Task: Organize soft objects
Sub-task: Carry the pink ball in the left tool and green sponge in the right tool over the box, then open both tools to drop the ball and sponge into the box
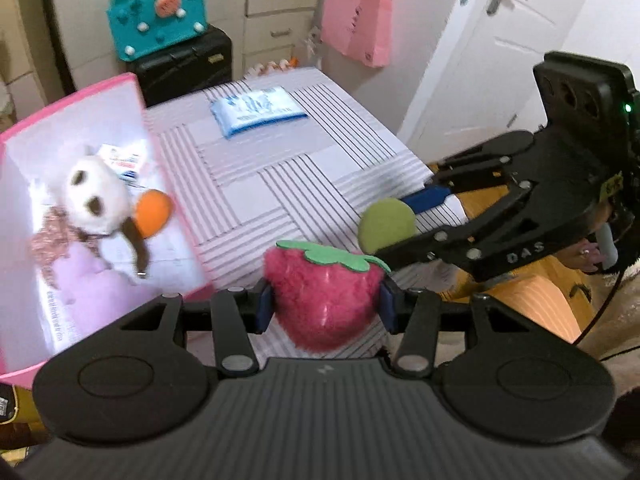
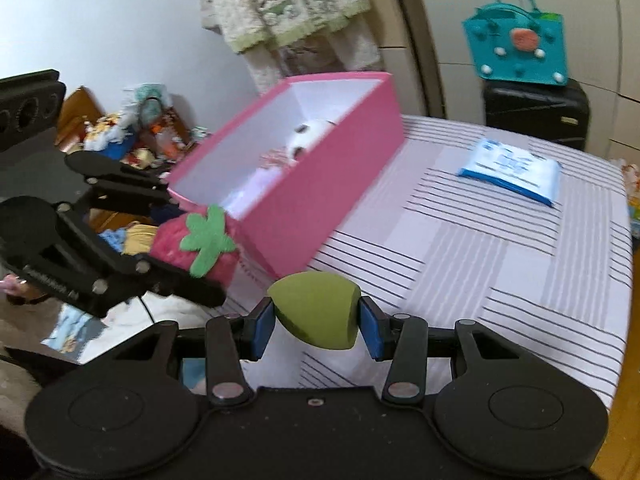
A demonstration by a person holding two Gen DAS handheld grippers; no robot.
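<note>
My left gripper (image 1: 325,305) is shut on a fuzzy pink strawberry plush (image 1: 322,300) with a green leaf top, held above the near edge of the striped table (image 1: 280,176). The same strawberry plush (image 2: 196,242) shows at the left in the right wrist view, close to the pink box's near corner. My right gripper (image 2: 316,322) is shut on an olive-green egg-shaped sponge (image 2: 318,316); that sponge (image 1: 386,225) appears right of the strawberry. The open pink box (image 1: 136,92) with white inside (image 2: 352,136) holds a white plush (image 1: 96,196), an orange ball (image 1: 154,214) and a lilac soft piece (image 1: 96,280).
A blue-and-white flat packet (image 1: 256,114) lies at the far side of the table. Behind stand a black suitcase (image 1: 184,66) with a teal felt bag (image 1: 158,14) on it, a pink paper bag (image 1: 358,26) and a white door (image 1: 508,52). Clutter (image 2: 132,140) lies left of the box.
</note>
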